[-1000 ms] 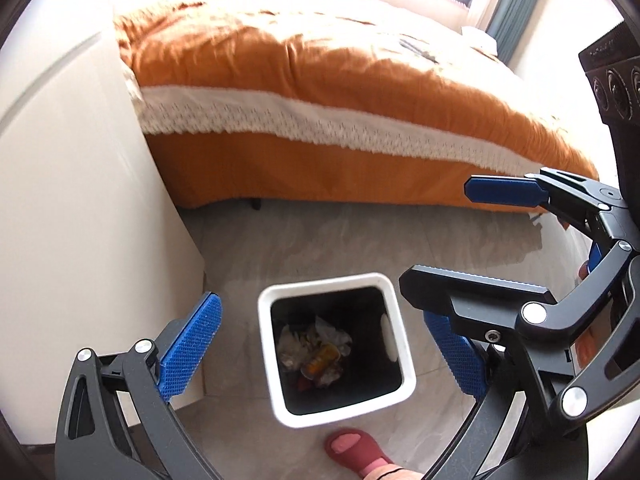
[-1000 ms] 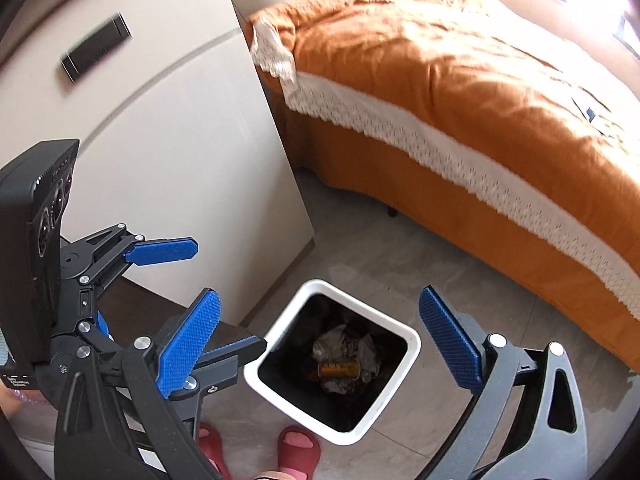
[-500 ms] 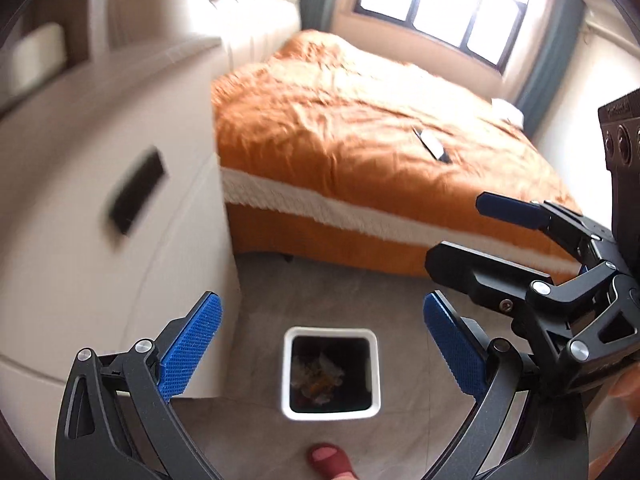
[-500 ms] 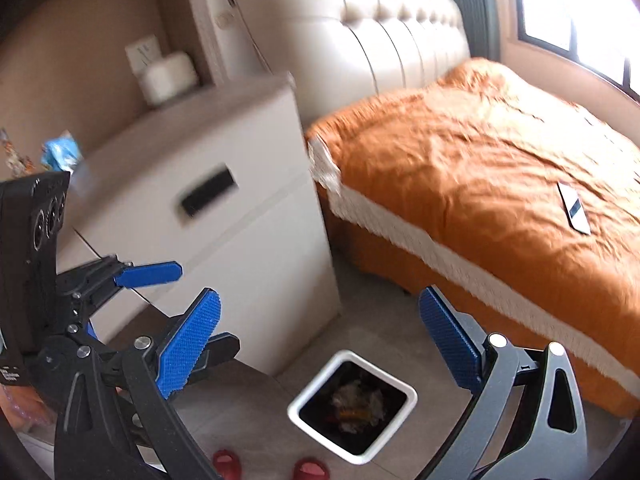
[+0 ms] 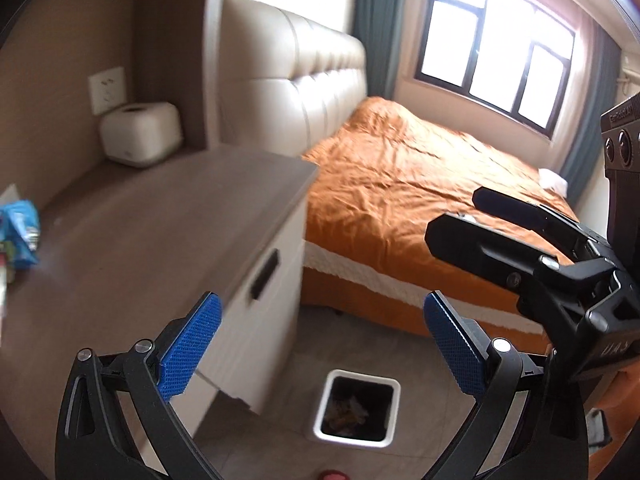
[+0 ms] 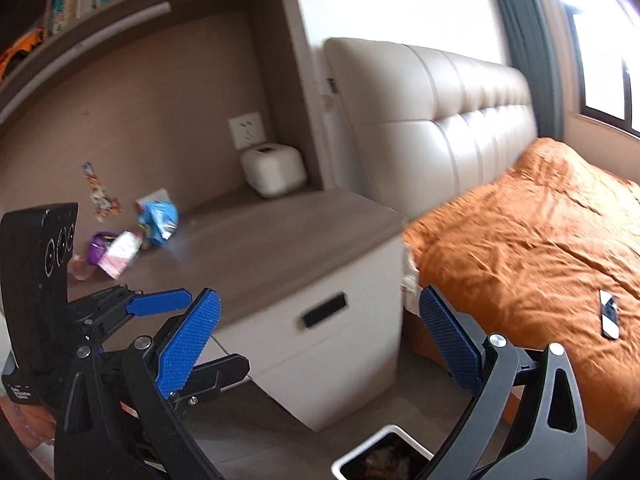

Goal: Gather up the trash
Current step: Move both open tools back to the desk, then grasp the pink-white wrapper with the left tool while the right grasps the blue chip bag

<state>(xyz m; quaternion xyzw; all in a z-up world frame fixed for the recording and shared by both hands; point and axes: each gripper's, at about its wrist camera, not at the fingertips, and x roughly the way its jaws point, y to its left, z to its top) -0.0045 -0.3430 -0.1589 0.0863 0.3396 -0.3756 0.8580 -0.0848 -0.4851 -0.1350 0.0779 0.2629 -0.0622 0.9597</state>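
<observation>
Both claws gape empty — left claw [image 5: 320, 344], right claw [image 6: 320, 340] — above the trash bin [image 5: 356, 412].

bed [image 5: 420, 184]: orange cover | headboard [image 6: 452, 120]: cream, padded | window [image 5: 496, 52]: bright daylight | floor [image 5: 360, 344]: grey tile

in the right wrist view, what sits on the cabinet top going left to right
purple wrapper → pink-and-white packet → blue snack bag → white tissue box
</observation>
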